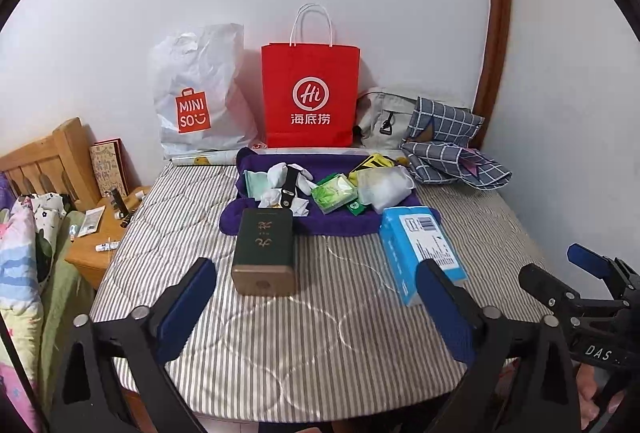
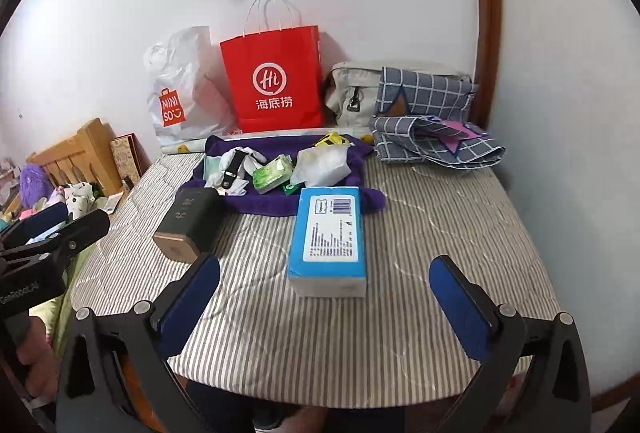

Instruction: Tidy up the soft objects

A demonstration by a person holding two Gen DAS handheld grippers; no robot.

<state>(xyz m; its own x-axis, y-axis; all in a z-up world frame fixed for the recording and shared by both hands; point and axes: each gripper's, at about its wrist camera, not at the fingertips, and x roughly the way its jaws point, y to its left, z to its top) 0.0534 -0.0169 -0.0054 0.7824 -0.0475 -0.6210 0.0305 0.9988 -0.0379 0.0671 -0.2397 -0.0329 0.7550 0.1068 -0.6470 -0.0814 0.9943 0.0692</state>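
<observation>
A purple towel (image 1: 340, 223) (image 2: 276, 207) lies on the striped mattress and carries white socks (image 1: 280, 175), a black strap (image 1: 289, 189), a green tissue pack (image 1: 334, 193) (image 2: 274, 175) and a clear plastic bag (image 1: 384, 185) (image 2: 324, 161). A dark green box (image 1: 266, 251) (image 2: 188, 229) and a blue box (image 1: 420, 249) (image 2: 330, 239) rest in front of the towel. My left gripper (image 1: 316, 283) hangs open above the near mattress, nothing between its fingers. My right gripper (image 2: 326, 281) is open too, empty, just short of the blue box.
Against the wall stand a white Miniso bag (image 1: 196, 97), a red paper bag (image 1: 310, 93), a beige bag (image 1: 380, 119) and folded checked cloth (image 1: 452, 149). A wooden bedside table (image 1: 100, 233) with small tubes and a bed with bedding lie left. The mattress edge (image 2: 320, 399) is near.
</observation>
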